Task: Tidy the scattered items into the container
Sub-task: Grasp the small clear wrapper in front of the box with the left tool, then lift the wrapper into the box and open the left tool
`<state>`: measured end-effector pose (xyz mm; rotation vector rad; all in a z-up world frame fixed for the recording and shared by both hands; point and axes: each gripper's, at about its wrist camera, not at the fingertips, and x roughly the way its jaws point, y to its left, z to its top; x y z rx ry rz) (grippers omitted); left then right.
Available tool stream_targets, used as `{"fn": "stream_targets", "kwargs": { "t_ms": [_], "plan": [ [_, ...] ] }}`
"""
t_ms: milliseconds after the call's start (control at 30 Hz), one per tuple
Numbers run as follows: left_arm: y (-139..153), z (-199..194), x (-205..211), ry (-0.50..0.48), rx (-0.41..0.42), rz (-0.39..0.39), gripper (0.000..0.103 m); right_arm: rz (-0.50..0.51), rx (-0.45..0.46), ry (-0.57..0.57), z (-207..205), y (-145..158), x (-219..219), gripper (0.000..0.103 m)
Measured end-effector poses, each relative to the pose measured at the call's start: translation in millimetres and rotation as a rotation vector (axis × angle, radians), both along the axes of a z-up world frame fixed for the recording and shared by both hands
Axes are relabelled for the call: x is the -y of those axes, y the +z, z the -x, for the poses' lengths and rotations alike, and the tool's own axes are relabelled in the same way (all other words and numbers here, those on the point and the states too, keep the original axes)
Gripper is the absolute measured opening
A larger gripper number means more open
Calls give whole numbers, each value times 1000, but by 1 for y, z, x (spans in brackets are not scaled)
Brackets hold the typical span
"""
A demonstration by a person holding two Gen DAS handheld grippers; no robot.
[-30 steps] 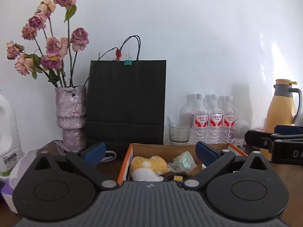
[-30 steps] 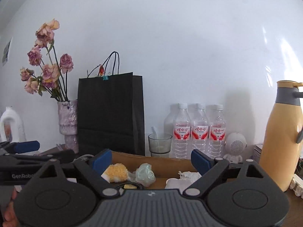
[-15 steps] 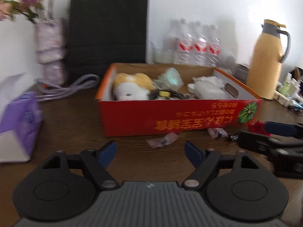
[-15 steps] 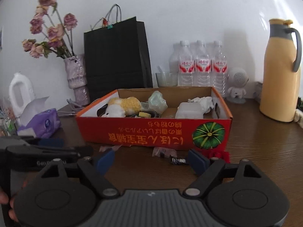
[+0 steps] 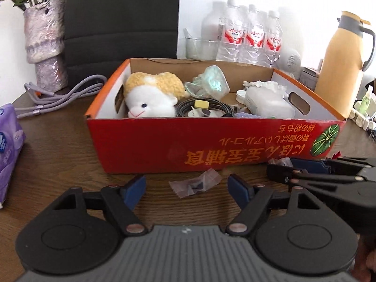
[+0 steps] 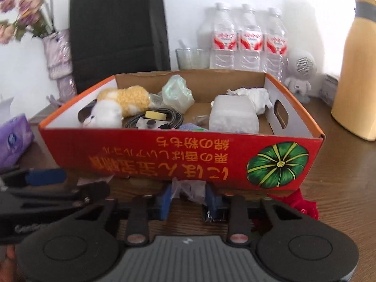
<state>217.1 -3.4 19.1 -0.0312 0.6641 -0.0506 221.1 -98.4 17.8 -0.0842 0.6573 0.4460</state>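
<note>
Left gripper [image 5: 186,189] spread wide, straddling a wrapped candy [image 5: 195,185] before the red box [image 5: 211,145]; right gripper [image 6: 188,199] pinching a second wrapper [image 6: 188,189] — lift clear of the wall before release.

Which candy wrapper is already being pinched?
The crumpled wrapper between the right gripper jaws. The other wrapper lies loose on the table before the open left gripper.

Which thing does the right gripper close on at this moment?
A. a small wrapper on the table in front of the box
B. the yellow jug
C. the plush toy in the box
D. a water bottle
A: in the right wrist view the right gripper has its blue fingers pressed on a crumpled wrapper lying on the table in front of the red box.
</note>
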Motion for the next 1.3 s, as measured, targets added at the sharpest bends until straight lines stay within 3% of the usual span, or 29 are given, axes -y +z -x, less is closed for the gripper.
{"fn": "stream_targets", "kwargs": {
  "t_ms": [133,233,267,367,533,700,833,967,1067,1167,1233,1300],
  "plan": [
    [-2,-9,5,23,-8,-11,75,-60,5,22,10,5,14,27],
    [-4,-10,7,44,-1,-39,57,-104,71,49,29,15,27,27],
    [-4,-9,7,50,6,-47,41,-118,86,57,36,17,31,27],
    [-4,-2,5,42,15,-39,14,-144,95,66,52,16,36,27],
    [1,32,4,48,40,-16,11,-138,142,110,77,20,36,27],
    [23,91,2,108,146,11,11,-156,217,118,106,32,42,27],
    [35,140,8,136,239,2,11,-199,320,125,136,42,52,27],
    [55,162,10,108,267,-12,11,-236,425,121,162,53,63,27],
    [79,164,3,97,323,7,11,-250,497,100,168,69,71,27],
    [105,147,-2,78,413,-42,11,-248,572,76,159,95,79,27],
    [119,119,-2,15,413,-75,11,-240,604,58,142,116,82,28],
    [125,79,-4,-72,342,-74,12,-220,602,46,116,138,79,28]
  ]
}}
